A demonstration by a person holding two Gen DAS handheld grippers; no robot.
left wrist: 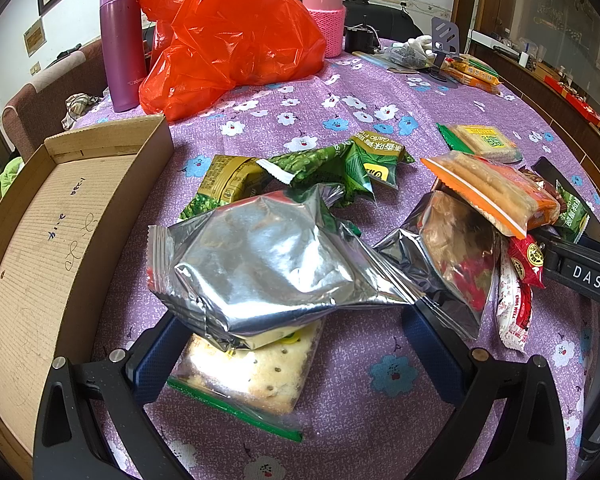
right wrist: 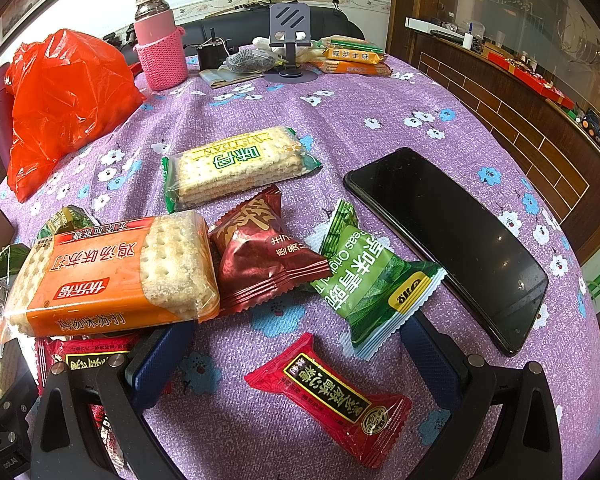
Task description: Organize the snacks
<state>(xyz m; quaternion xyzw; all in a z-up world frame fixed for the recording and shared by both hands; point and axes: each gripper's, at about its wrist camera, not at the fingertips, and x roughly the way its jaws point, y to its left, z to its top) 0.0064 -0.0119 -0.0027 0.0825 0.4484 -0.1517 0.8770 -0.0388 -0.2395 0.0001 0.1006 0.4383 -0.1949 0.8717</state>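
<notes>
1. Hovering low over the pile, the left gripper (left wrist: 292, 344) has its jaws spread wide on either side of a silver foil packet (left wrist: 260, 264), which lies on top of a clear-wrapped cracker pack (left wrist: 256, 376). The blue fingers (left wrist: 156, 364) flank the foil, but I see no squeeze on it; I read the jaws as open, nothing gripped.

2. Over on the other side, the right gripper (right wrist: 296, 364) is open too, jaws parted above a red candy wrapper (right wrist: 332, 396) lying flat on the desk (right wrist: 260, 100). Nothing is held there either.

3. Snacks sit scattered in front: an orange cracker pack (right wrist: 108, 276), a dark red sachet (right wrist: 260, 256) touching it, a green pea packet (right wrist: 368, 276) just beside that, and a green-edged cracker pack (right wrist: 236, 164) farther back. A black phone (right wrist: 448, 244) lies to the right, no snack at all.

4. The likely destination is the cardboard box (left wrist: 64, 220) at the left gripper's left, just beside the pile; what shows of its floor is bare, so I judge sorting has barely begun.

5. Step in hand, by my reading: lining up a grasp on the foil packet.

6. Next move calls for closing gently on the foil alone. It is puffy and slippery, and the cracker pack beneath could drag along. Then lift and swing left over the box wall.
</notes>
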